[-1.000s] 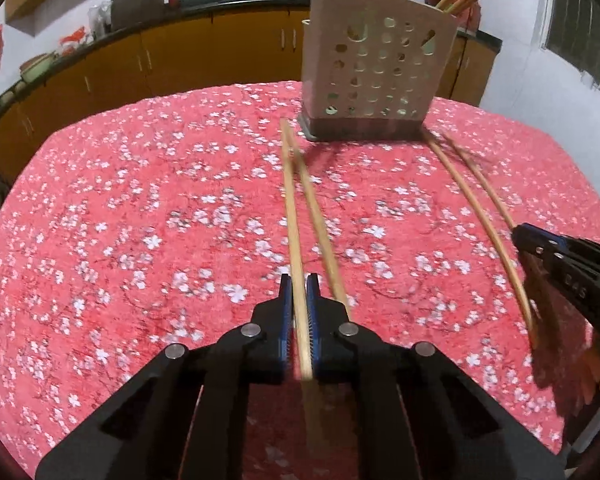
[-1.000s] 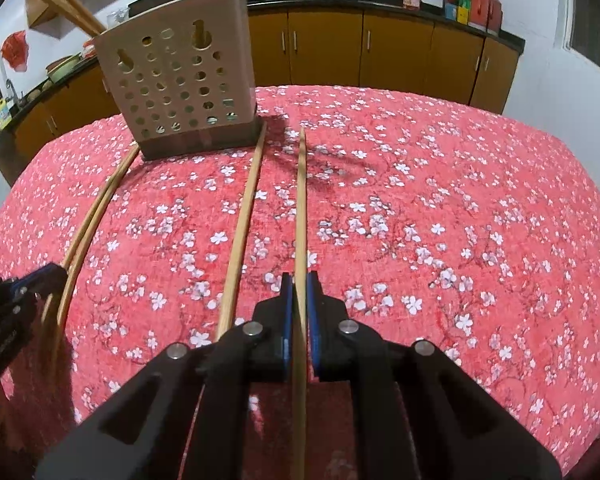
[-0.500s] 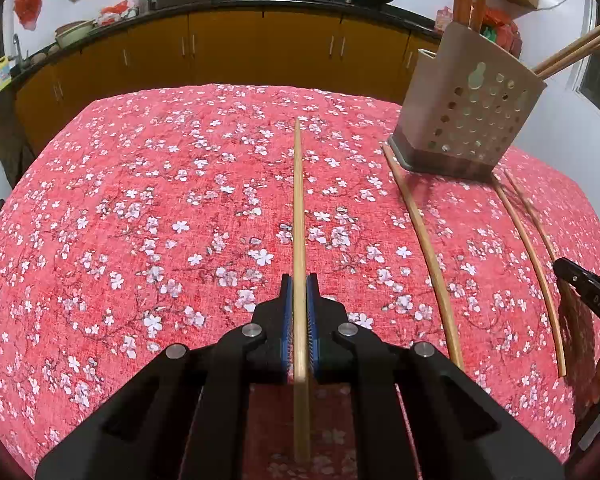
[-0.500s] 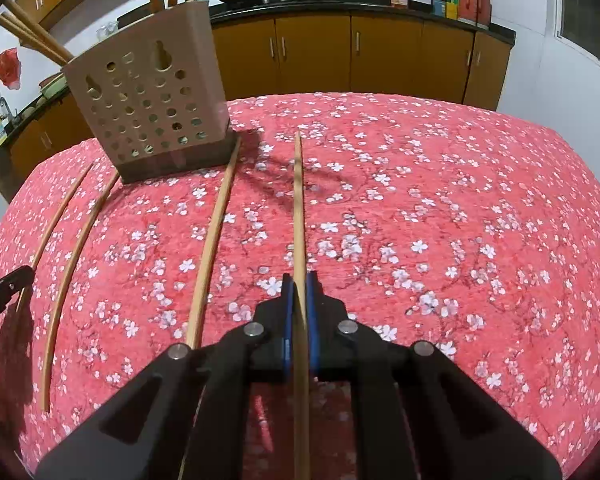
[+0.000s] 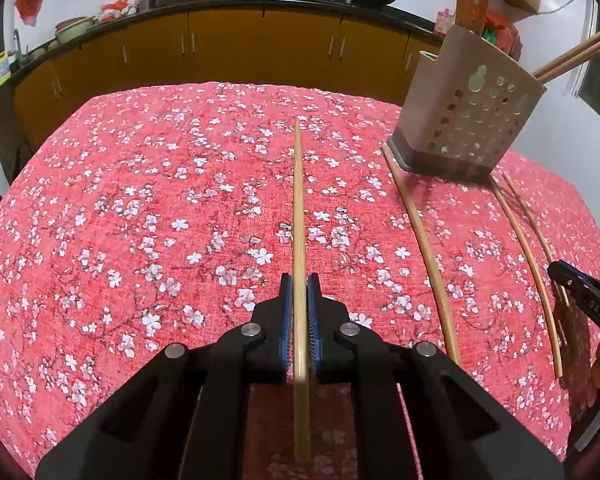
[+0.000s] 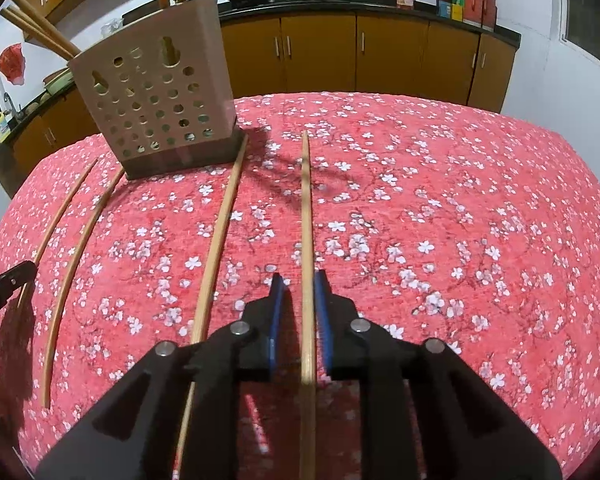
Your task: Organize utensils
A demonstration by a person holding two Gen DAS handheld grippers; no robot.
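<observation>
A red floral tablecloth covers the table. The left gripper clamps one chopstick. The right gripper, jaws parted, straddles another chopstick. The perforated holder stands near. Risk: the long chopstick may pivot in the clamp and miss the holder.
</observation>
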